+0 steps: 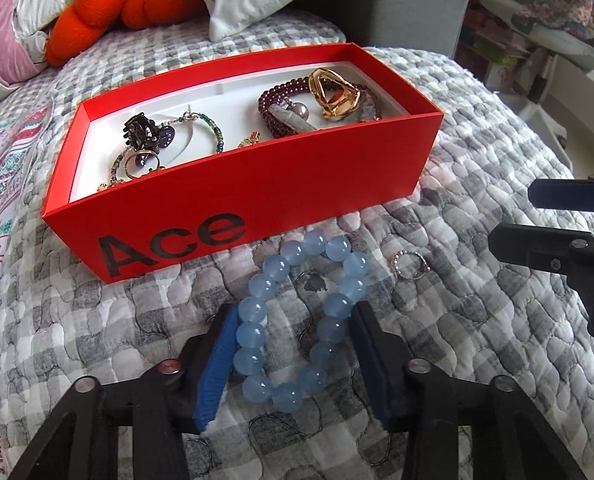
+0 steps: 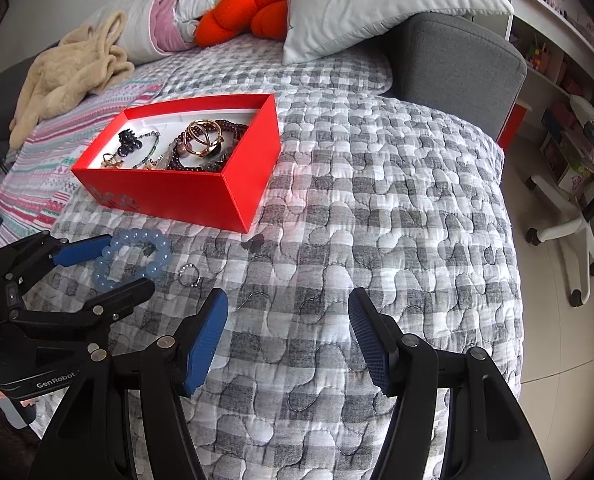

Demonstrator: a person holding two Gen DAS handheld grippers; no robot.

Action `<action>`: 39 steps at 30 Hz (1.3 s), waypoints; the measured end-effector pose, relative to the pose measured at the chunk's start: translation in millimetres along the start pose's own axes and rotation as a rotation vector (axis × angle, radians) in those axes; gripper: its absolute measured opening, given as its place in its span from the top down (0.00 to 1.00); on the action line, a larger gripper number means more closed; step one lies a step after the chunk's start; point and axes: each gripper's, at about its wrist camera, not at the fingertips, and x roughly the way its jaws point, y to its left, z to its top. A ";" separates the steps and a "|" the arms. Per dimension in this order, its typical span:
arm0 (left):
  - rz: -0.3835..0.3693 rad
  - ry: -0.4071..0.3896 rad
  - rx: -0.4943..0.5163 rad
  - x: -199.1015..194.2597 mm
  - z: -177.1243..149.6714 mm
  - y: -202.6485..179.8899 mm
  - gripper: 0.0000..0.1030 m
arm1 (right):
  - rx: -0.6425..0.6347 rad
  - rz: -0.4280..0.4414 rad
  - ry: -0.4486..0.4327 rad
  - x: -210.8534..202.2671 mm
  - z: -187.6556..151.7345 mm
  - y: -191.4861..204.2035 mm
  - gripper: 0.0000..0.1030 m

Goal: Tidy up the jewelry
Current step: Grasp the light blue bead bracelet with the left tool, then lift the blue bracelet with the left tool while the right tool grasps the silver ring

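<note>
A pale blue bead bracelet [image 1: 303, 316] lies on the grey checked quilt [image 1: 477, 320], just in front of the red "Ace" box [image 1: 241, 200]. My left gripper [image 1: 293, 316] is open, its blue pads either side of the bracelet's near half; I cannot tell if they touch it. A small silver ring [image 1: 411, 266] lies right of the bracelet. The box holds a dark red bead bracelet [image 1: 275, 98], a gold bangle [image 1: 331, 94], rings and a beaded chain. My right gripper [image 2: 289, 300] is open and empty over bare quilt, right of the left gripper [image 2: 105, 264], bracelet [image 2: 135, 258] and ring [image 2: 188, 276].
Pillows and an orange plush [image 2: 241, 8] lie at the bed's head behind the box [image 2: 185, 188]. A beige garment [image 2: 69, 76] and a striped blanket [image 2: 37, 184] are at the left. A grey headboard [image 2: 457, 68], shelves and an office chair [image 2: 569, 216] stand past the bed's right edge.
</note>
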 end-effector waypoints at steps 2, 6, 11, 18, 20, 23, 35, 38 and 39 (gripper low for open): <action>-0.002 0.004 -0.014 -1.1 0.1 3.0 0.72 | -0.003 0.001 0.003 1.3 0.3 2.2 0.36; -0.022 0.009 -0.056 -3.5 -0.5 11.5 0.77 | -0.011 0.000 0.010 5.0 0.1 7.8 0.36; -0.024 -0.005 -0.064 -10.5 -2.3 13.9 0.85 | -0.022 0.004 0.018 11.5 1.2 18.3 0.36; -0.030 -0.005 -0.088 -19.3 -4.7 26.8 1.00 | -0.057 0.025 0.049 27.1 2.9 37.2 0.36; -0.032 -0.004 -0.102 -18.6 -7.3 31.3 1.00 | -0.090 0.001 0.041 30.4 2.4 45.4 0.36; -0.024 -0.008 -0.113 -17.7 -9.8 35.9 0.90 | -0.117 -0.011 0.031 33.9 3.0 53.2 0.36; 0.016 0.020 -0.073 -3.1 -5.0 23.8 0.69 | -0.135 -0.014 -0.020 45.0 11.3 65.9 0.47; 0.025 0.021 -0.072 -4.2 -5.8 23.7 0.83 | -0.155 0.002 -0.028 45.9 10.9 71.5 0.58; 0.021 0.022 -0.079 -4.7 -5.9 24.8 0.87 | -0.160 0.004 -0.030 46.2 10.9 73.0 0.59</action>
